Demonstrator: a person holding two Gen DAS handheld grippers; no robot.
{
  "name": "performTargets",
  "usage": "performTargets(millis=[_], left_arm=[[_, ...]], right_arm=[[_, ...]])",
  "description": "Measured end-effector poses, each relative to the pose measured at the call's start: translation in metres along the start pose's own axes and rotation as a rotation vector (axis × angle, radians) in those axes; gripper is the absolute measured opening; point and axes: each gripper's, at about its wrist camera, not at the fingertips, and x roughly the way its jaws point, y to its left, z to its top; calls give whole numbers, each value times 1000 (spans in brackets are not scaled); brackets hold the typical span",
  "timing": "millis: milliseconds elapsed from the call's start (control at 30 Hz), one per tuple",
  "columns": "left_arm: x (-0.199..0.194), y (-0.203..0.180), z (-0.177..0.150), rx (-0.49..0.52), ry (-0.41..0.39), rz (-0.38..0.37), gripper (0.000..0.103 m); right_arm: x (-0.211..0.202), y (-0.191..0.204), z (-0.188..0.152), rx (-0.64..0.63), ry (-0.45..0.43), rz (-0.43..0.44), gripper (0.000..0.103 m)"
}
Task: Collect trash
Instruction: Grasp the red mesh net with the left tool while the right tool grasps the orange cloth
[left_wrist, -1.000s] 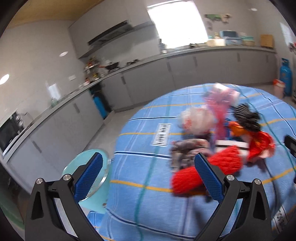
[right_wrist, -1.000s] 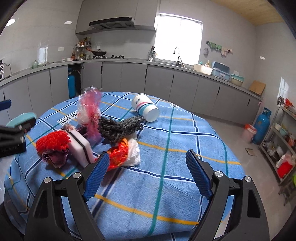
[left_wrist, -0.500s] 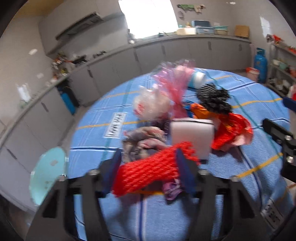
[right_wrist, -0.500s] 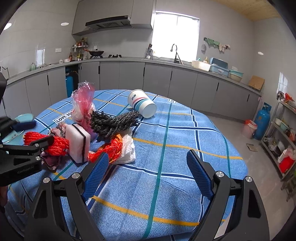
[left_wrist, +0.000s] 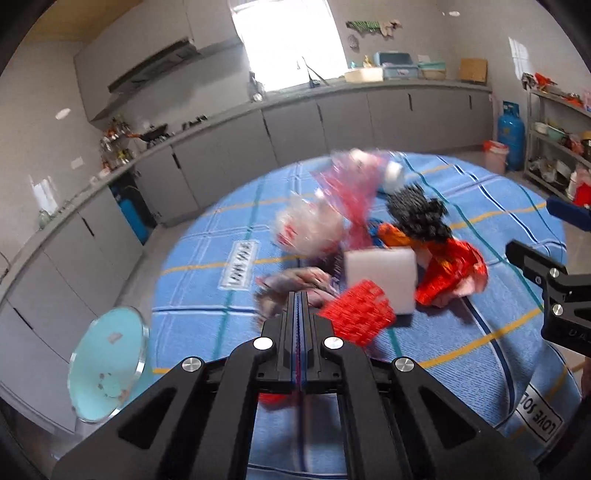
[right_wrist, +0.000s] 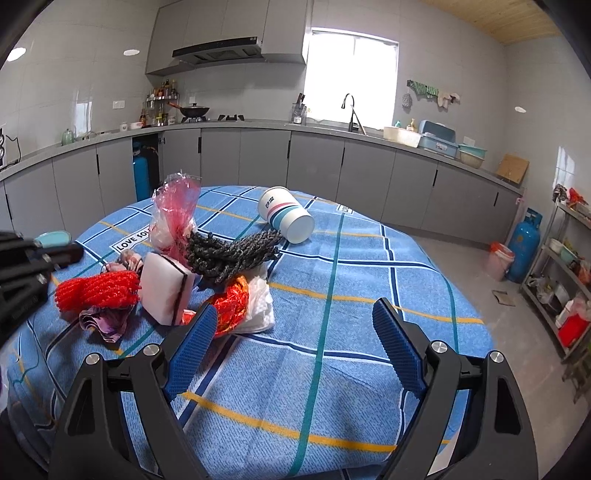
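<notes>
A heap of trash lies on the round table with the blue checked cloth (right_wrist: 332, 369): a red mesh net (left_wrist: 354, 314) (right_wrist: 98, 291), a white sponge block (left_wrist: 380, 280) (right_wrist: 164, 288), a black mesh bundle (right_wrist: 229, 251), a pink plastic bag (right_wrist: 177, 206), an orange-red wrapper (right_wrist: 231, 302) and a tipped paper cup (right_wrist: 286, 214). My left gripper (left_wrist: 298, 295) is shut on the near end of the red net, which shows on both sides of the closed jaws. My right gripper (right_wrist: 291, 347) stands open and empty over bare cloth, just right of the heap.
A teal round stool (left_wrist: 107, 362) stands beside the table's left edge. Grey kitchen cabinets (right_wrist: 258, 158) run along the far walls. A blue gas cylinder (right_wrist: 524, 247) and a metal shelf (right_wrist: 569, 280) stand at the right. A crumpled purple scrap (right_wrist: 107, 319) lies under the net.
My left gripper swung toward the heap and its jaws went from wide open to shut around the red net. The right gripper kept still and open.
</notes>
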Motion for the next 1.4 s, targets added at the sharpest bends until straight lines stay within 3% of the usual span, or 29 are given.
performTargets(millis=[100, 167, 233, 267, 467, 667, 700, 733, 767, 800, 833, 867, 967, 1167, 1233, 1300, 1333, 1367, 1400], left_arm=[[-3, 9, 2, 3, -18, 45, 1], [0, 16, 1, -13, -23, 82, 11], [5, 23, -2, -38, -11, 105, 70], [7, 27, -5, -52, -19, 130, 75], [26, 42, -15, -105, 44, 114, 74], [44, 36, -30, -102, 103, 29, 72], [47, 31, -32, -98, 111, 22, 68], [49, 28, -34, -92, 117, 3, 54], [52, 23, -35, -85, 128, -28, 46], [52, 19, -36, -80, 131, -51, 32], [51, 15, -36, -69, 129, -69, 10], [49, 7, -37, -39, 127, -83, 2], [47, -5, -39, 7, 115, -57, 0], [31, 6, -32, -25, 81, -53, 0], [24, 9, -27, -29, 61, -43, 0], [13, 12, -19, -32, 32, -35, 0], [12, 13, -16, -30, 22, -28, 0], [7, 14, -12, -26, 3, -16, 0], [4, 15, -10, -24, -8, -4, 0]], right_arm=[[1, 0, 5, 9, -1, 7, 86], [3, 1, 11, 18, -9, 21, 87], [6, 4, 19, 30, -16, 35, 87], [10, 6, 25, 42, -24, 47, 87], [30, 25, 43, 47, -32, 62, 87], [25, 20, 32, 47, -2, 44, 87], [25, 18, 30, 48, 6, 40, 87], [25, 16, 27, 48, 14, 34, 87], [24, 15, 24, 46, 23, 30, 87], [24, 15, 21, 44, 32, 23, 87], [23, 13, 18, 48, 39, 19, 87], [24, 12, 16, 53, 47, 19, 87], [28, 12, 13, 64, 61, 32, 87], [37, 20, 9, 67, 93, 82, 84], [42, 21, 7, 62, 123, 93, 67], [46, 20, 5, 60, 159, 111, 39], [47, 20, 5, 61, 178, 114, 33], [47, 19, 4, 58, 184, 116, 18], [47, 20, 3, 52, 191, 120, 12]])
